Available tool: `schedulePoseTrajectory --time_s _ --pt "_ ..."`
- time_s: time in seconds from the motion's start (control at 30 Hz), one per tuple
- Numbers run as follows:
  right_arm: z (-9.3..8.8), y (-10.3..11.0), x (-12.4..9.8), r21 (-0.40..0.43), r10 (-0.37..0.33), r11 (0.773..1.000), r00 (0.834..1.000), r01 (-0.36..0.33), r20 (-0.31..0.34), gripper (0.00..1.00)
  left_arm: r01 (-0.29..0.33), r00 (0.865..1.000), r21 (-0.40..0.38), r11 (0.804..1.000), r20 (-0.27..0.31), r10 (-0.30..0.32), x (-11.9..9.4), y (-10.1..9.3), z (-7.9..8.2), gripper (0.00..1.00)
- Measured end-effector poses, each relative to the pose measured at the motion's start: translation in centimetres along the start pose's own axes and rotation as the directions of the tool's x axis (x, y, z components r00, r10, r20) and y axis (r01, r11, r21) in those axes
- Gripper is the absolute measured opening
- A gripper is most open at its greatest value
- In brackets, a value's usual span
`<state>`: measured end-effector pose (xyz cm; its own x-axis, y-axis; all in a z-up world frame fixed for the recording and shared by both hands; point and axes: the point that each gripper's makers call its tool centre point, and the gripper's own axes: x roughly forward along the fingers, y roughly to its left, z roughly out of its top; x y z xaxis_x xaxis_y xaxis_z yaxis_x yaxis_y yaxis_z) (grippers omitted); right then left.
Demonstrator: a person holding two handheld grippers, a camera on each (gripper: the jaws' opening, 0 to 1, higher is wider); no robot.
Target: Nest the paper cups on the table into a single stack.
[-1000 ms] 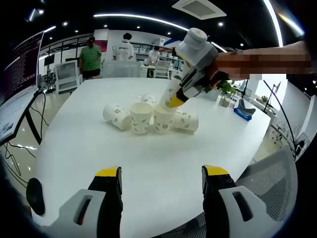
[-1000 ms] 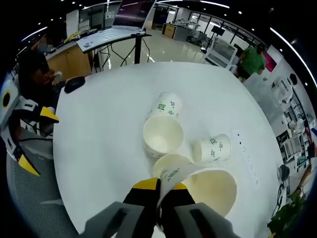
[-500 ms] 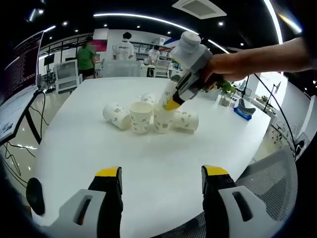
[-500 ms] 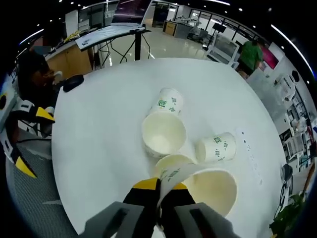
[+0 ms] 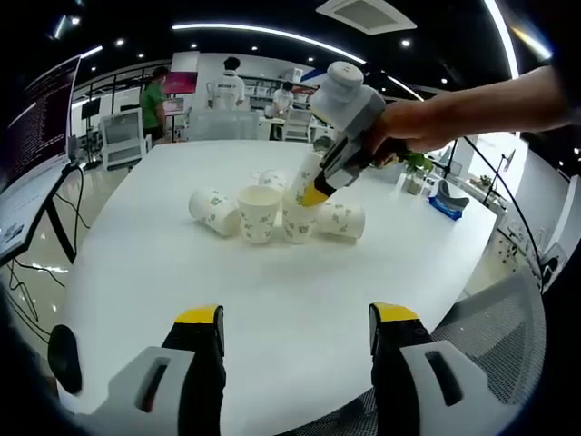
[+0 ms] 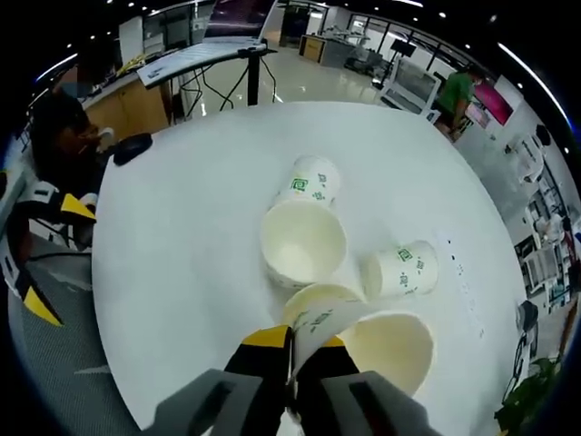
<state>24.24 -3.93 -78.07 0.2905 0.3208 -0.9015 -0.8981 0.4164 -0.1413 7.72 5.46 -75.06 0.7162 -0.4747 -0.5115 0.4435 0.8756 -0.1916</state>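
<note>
Several white paper cups with green print stand and lie in a cluster on the round white table (image 5: 272,300). One upright cup (image 5: 258,213) (image 6: 302,241) stands beside a cup lying on its side (image 5: 211,211) (image 6: 309,177). Another lies at the right (image 5: 343,220) (image 6: 404,268). My right gripper (image 5: 316,191) (image 6: 292,345) is shut on the rim of a tilted cup (image 5: 307,171) (image 6: 386,350), held just above a second upright cup (image 5: 296,222) (image 6: 313,298). My left gripper (image 5: 297,318) (image 6: 50,254) hovers open near the table's front edge, holding nothing.
A black mouse (image 5: 62,359) (image 6: 133,147) lies near the table's edge. A grey mesh chair (image 5: 499,336) stands by the table on the right. Desks with screens (image 6: 204,59) and several people (image 5: 227,91) are further off.
My right gripper with its cup has drifted slightly left over the cluster. A person in green at the back has walked left. The left gripper is still.
</note>
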Motion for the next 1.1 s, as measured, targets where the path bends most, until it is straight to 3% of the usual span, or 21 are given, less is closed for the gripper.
schedulePoseTrajectory --time_s 1.1 --pt "0.8 0.6 -1.0 -0.104 -0.006 0.995 1.0 0.006 -0.005 0.07 -0.006 1.0 0.001 1.0 0.006 0.006 0.0 0.1 0.1 0.63"
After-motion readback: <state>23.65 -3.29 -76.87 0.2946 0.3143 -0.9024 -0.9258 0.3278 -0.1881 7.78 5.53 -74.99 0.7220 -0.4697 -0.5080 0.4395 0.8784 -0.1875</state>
